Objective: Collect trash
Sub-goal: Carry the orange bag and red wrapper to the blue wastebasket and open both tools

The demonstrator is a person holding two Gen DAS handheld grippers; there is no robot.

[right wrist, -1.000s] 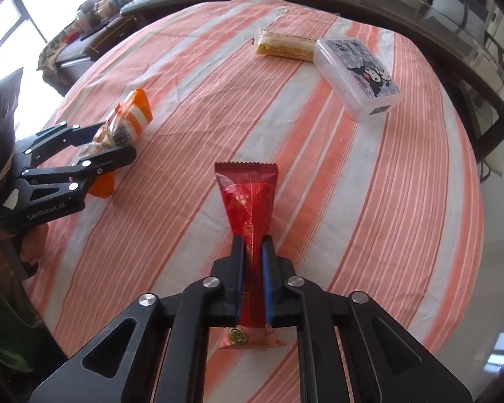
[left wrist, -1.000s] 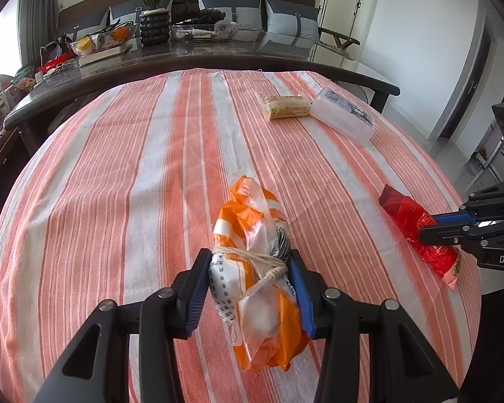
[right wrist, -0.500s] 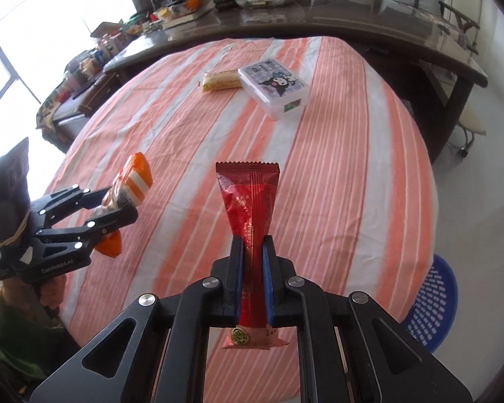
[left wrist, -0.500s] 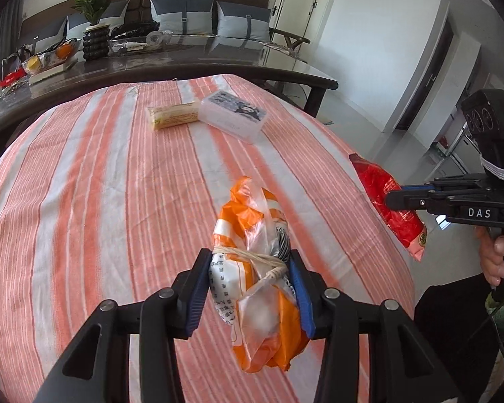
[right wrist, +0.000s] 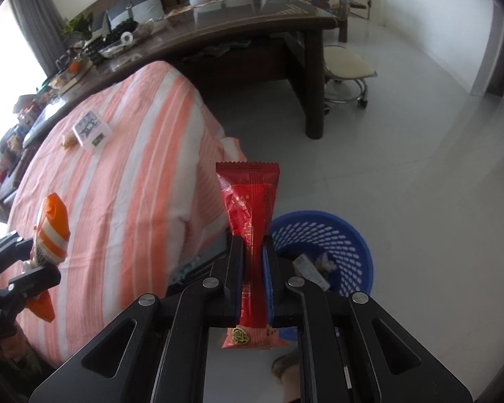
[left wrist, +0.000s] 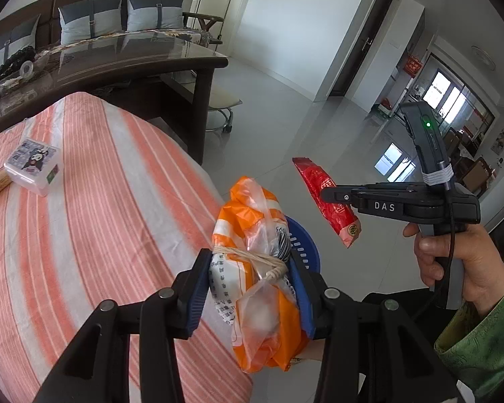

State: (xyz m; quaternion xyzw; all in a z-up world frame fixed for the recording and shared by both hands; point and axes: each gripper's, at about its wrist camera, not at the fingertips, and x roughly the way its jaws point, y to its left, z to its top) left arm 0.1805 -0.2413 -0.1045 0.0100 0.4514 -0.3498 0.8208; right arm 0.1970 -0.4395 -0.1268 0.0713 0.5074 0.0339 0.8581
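Your right gripper (right wrist: 253,262), pinching the red wrapper (right wrist: 248,208) upright along its length, hangs nearest the blue basket (right wrist: 359,241) below-right, while your left gripper (left wrist: 248,288) clamps the orange bag (left wrist: 252,235) beside the basket.

Domestic living room: a dark sofa (left wrist: 94,10) with grey-blue cushions (left wrist: 154,11) lines the far wall behind a long glass-topped desk (right wrist: 252,16), a potted plant (right wrist: 79,25) stands at its window end, and a padded stool (right wrist: 346,67) rests on the pale tiled floor (right wrist: 420,168).
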